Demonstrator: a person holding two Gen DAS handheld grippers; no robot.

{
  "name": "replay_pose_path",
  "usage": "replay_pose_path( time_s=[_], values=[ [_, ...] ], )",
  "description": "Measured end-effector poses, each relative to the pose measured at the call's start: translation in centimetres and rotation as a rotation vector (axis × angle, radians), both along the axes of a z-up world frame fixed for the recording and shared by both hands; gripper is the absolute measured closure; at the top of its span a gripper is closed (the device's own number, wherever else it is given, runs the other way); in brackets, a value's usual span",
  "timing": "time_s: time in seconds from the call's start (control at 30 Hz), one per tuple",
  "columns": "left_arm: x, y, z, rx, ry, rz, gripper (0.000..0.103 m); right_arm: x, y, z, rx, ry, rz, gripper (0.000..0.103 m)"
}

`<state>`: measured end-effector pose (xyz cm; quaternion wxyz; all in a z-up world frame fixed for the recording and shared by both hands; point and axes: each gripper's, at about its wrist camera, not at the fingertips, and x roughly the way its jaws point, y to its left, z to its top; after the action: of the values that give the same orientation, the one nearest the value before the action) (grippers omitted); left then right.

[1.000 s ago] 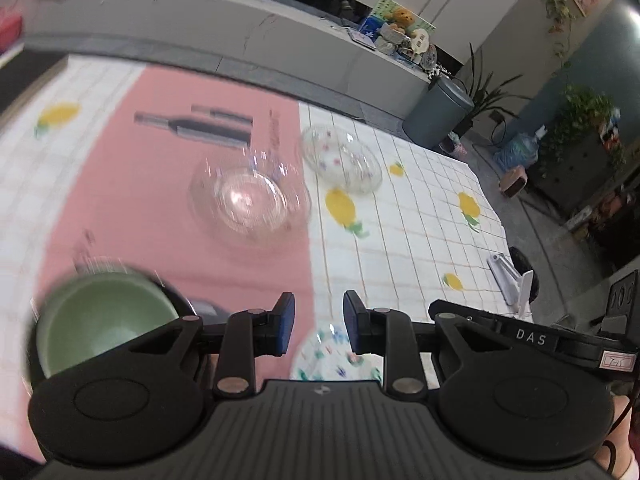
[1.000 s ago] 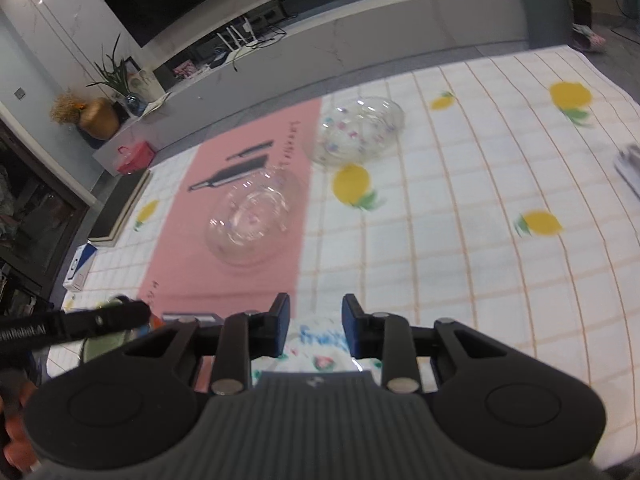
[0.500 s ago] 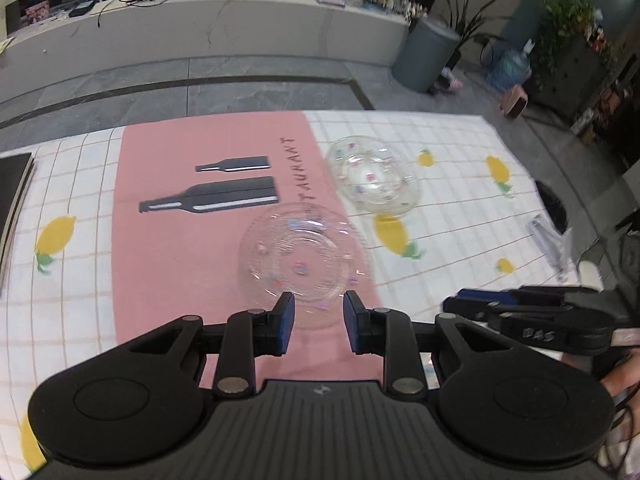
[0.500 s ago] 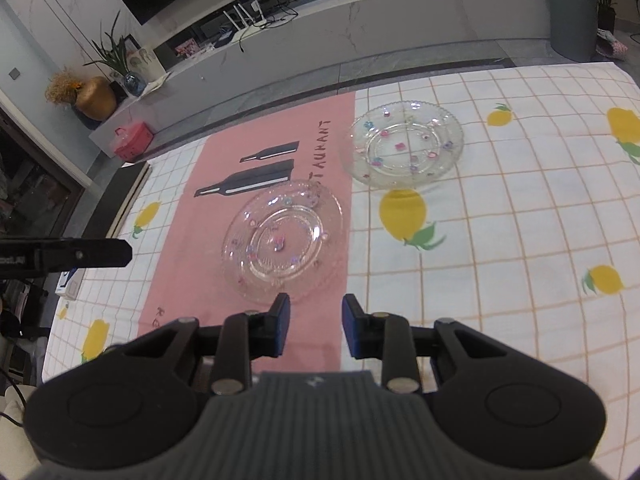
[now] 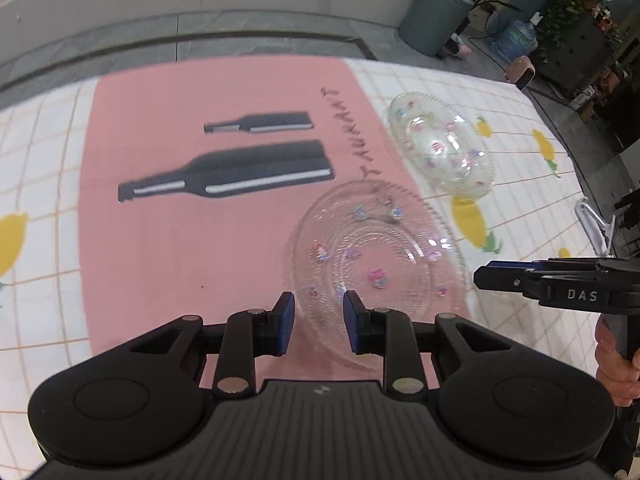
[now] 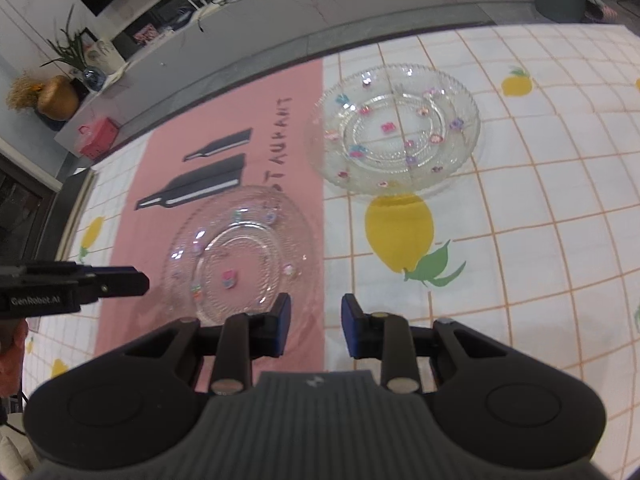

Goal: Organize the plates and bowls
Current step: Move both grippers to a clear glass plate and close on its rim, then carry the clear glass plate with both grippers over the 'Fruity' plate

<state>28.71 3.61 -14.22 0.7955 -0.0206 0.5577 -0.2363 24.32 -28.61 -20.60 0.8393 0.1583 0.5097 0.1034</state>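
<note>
Two clear glass plates with small coloured flowers lie on the tablecloth. The near plate rests on the pink panel. The far plate sits on the white checked part. My left gripper is open and hovers at the near plate's left front rim, gripping nothing. My right gripper is open too, just right of the near plate's front rim over the pink and white border. Each gripper shows side-on in the other's view: the right gripper and the left gripper.
The pink panel carries two black bottle prints. A white clip-like object lies near the table's right edge. Beyond the far edge are grey floor, a long low ledge and a grey bin.
Both grippers came forward and down, so the two glass plates now look larger and closer. The green bowl and the patterned dish under the fingers have left view. The jaw gaps look the same.
</note>
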Motion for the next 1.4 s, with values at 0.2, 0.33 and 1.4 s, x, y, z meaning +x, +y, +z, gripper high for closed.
replay_pose_path(
  time_s=[0.2, 0.33, 1.4],
  values=[
    [0.8, 0.8, -1.6, -0.031, 0.024, 0.024, 0.072, 1.3, 0.0, -1.4, 0.03, 0.019, -0.013, 0.076],
    [1.2, 1.0, -2.3, -0.055, 0.034, 0.043, 0.072, 1.7, -0.2, -2.0, 0.065, 0.029, -0.025, 0.081],
    [-5.0, 1.0, 6.4, -0.085, -0.105, 0.055, 0.089, -2.7, -0.2, 3.5, 0.169, -0.024, 0.006, 0.095]
  ],
)
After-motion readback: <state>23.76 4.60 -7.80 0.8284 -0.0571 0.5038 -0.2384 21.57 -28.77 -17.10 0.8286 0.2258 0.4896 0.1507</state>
